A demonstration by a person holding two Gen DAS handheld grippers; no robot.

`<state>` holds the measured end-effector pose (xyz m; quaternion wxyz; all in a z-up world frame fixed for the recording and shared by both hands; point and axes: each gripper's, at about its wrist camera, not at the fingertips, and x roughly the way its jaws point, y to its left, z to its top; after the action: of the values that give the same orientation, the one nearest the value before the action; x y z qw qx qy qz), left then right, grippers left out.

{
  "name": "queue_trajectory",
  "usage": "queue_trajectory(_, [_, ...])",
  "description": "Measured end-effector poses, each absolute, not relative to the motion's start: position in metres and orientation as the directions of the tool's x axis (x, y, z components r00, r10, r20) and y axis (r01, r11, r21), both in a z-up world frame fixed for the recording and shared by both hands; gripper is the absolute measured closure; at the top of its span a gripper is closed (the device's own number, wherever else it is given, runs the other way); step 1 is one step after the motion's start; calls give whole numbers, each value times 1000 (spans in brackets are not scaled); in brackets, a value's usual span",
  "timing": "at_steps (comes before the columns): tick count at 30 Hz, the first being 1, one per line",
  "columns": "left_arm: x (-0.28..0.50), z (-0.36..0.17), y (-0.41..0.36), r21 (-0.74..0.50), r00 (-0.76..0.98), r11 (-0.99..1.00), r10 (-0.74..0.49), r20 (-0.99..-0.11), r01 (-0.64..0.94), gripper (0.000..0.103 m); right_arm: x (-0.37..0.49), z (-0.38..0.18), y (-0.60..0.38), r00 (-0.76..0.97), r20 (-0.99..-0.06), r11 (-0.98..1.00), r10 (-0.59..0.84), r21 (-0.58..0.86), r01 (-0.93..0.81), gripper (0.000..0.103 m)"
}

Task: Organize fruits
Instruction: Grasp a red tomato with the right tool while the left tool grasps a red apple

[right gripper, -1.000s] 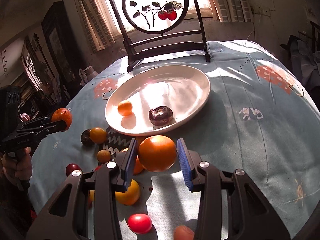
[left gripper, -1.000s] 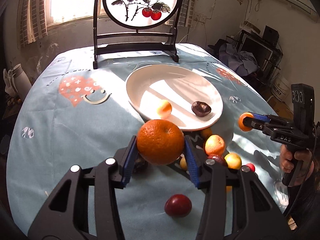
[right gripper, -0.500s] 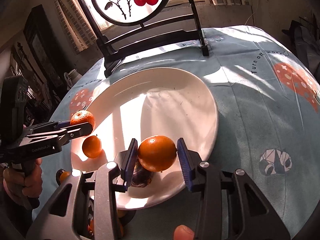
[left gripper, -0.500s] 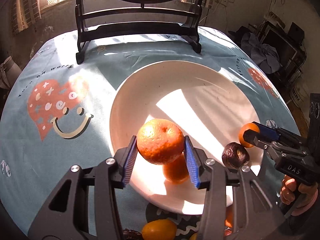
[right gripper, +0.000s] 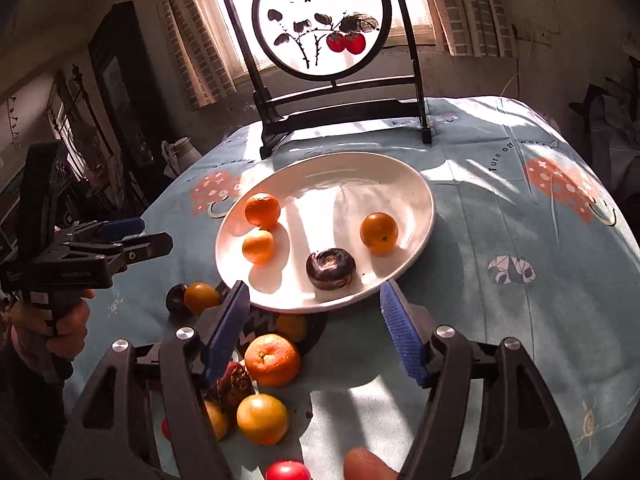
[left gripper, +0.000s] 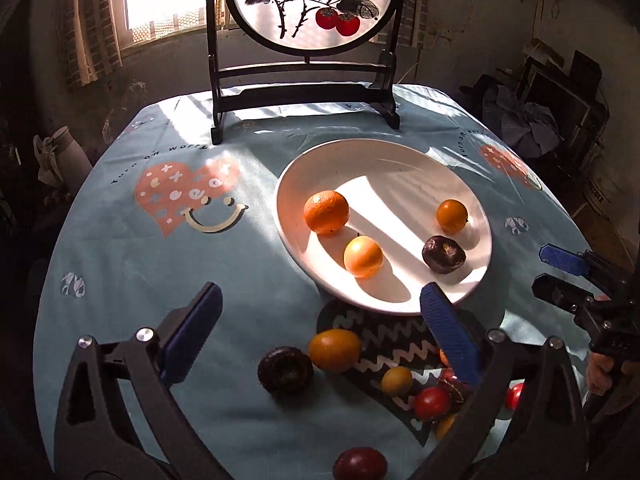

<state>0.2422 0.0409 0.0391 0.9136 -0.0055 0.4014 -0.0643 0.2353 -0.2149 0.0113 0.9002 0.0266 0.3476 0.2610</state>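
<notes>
While sunlight fell across it from the far window, the round table under its pale blue printed cloth [left gripper: 132, 264] filled most of both views. At its far edge stood a dark wooden stand holding a round painted screen [left gripper: 308, 4] with two red fruits drawn on it. Nearer, right of the table's middle, lay the white oval plate [left gripper: 384, 160], its near rim overlapping a dark mat with white zigzags [left gripper: 384, 344].

Both tools hung over the near side of the table, each with nothing between its blue pads. The left gripper [left gripper: 320, 332] had its jaws opening and already spread wide, over the loose fruit below the plate. The right gripper [right gripper: 316, 320] also had its jaws opening, less far apart, just short of the plate's near rim; in the left wrist view it showed at the right edge, gripped by a hand [left gripper: 600, 372].

On the plate sat four fruits, all apart from one another: a large orange [left gripper: 326, 212] at the left, a smaller yellow-orange fruit [left gripper: 363, 256] just nearer, a small orange [left gripper: 452, 216] at the right, and a dark brown wrinkled fruit [left gripper: 444, 254] near the right rim.

Off the plate, on the near cloth and mat, lay a dark ridged fruit [left gripper: 285, 369] touching or just beside an orange-yellow fruit [left gripper: 334, 350], a small yellow fruit [left gripper: 396, 381], a red cherry tomato [left gripper: 431, 403], and a dark red plum [left gripper: 360, 463] nearest of all. The right wrist view added a mandarin [right gripper: 272, 359] and a yellow-orange citrus [right gripper: 262, 419] nearer still.
</notes>
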Motion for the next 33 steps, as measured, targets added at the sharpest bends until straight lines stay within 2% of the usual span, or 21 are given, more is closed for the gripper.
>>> queue_trajectory(4, [181, 28, 51, -79, 675, 989, -142, -724, 123, 2, 167, -4, -212, 624, -633, 854, 457, 117, -506, 35])
queue_trajectory(10, [119, -6, 52, -84, 700, 990, -139, -701, 113, 2, 134, -31, -212, 587, -671, 857, 452, 145, -494, 35])
queue_trajectory(18, [111, -31, 62, -138, 679, 986, -165, -716, 94, 2, 153, -54, -210, 509, -750, 871, 421, 180, -456, 44])
queue_trajectory(26, [113, -34, 69, -193, 676, 977, -199, -710, 86, 2, 161, -57, -206, 473, -774, 866, 421, 188, -462, 50])
queue_trajectory(29, [113, -34, 70, -209, 676, 974, -214, -705, 91, 2, 165, -59, -203, 472, -786, 873, 399, 167, -458, 58])
queue_trajectory(33, [116, -36, 66, -206, 663, 972, -229, -713, 114, 3, 165, -58, -204, 480, -791, 880, 380, 150, -450, 73])
